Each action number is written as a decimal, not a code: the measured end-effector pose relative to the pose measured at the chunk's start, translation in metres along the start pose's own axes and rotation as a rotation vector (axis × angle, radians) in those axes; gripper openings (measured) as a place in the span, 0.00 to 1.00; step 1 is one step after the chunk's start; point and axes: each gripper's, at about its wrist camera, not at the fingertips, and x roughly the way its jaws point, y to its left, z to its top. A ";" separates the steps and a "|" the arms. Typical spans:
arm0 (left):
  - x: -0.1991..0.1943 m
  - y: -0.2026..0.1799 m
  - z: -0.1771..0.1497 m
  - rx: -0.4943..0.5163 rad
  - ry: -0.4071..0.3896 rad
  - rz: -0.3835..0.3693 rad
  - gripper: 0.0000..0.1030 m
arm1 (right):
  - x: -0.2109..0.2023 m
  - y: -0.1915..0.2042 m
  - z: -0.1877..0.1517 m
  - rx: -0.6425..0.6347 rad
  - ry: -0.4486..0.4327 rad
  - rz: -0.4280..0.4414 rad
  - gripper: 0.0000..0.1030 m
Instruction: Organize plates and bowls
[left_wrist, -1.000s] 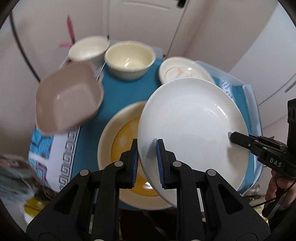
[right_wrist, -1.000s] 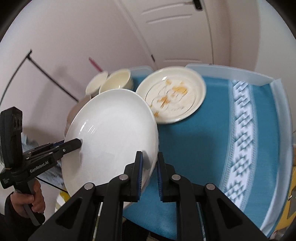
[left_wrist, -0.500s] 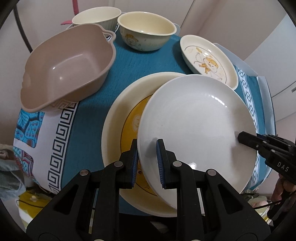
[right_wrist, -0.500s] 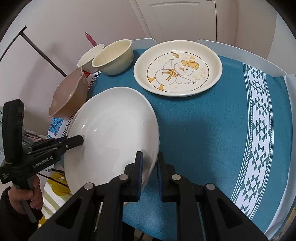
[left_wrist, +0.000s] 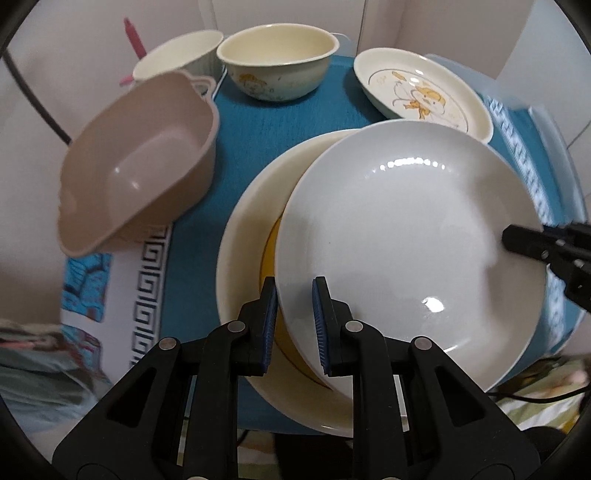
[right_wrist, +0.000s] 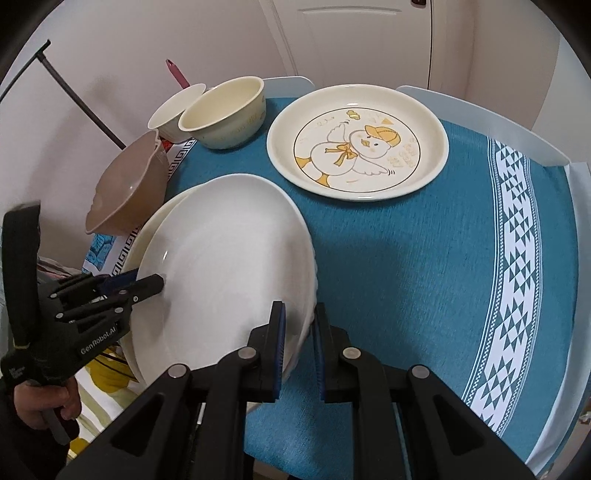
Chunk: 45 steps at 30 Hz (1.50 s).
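Spread over the tabletop: a teal woven tablecloth (right_wrist: 424, 258), crossed on the right by a white band of triangle pattern (right_wrist: 517, 295). At its left edge, hanging down the side, a white cloth with a dark key-pattern border and blue patches (left_wrist: 147, 280). Beyond the far edge, two pale curved plastic panels (right_wrist: 480, 118), standing upright. Behind those, a white panelled door (right_wrist: 351, 37). Slanting across the left wall, a thin black metal rod (right_wrist: 74, 96). Beside it, poking upward, a pink plastic handle (right_wrist: 177, 75). Down below the table: striped green-and-white fabric (right_wrist: 96, 406), a black cable (left_wrist: 535, 397) and crumpled grey cloth (left_wrist: 37, 362), blurred.
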 end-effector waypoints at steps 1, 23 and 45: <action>-0.001 -0.003 -0.001 0.021 -0.006 0.034 0.16 | 0.001 0.001 0.000 -0.006 0.000 -0.005 0.13; -0.012 -0.015 -0.011 0.109 -0.050 0.195 0.16 | 0.007 0.023 -0.005 -0.155 -0.015 -0.130 0.13; -0.071 -0.012 -0.007 0.028 -0.119 0.110 0.16 | -0.026 0.016 0.000 -0.125 -0.084 -0.042 0.13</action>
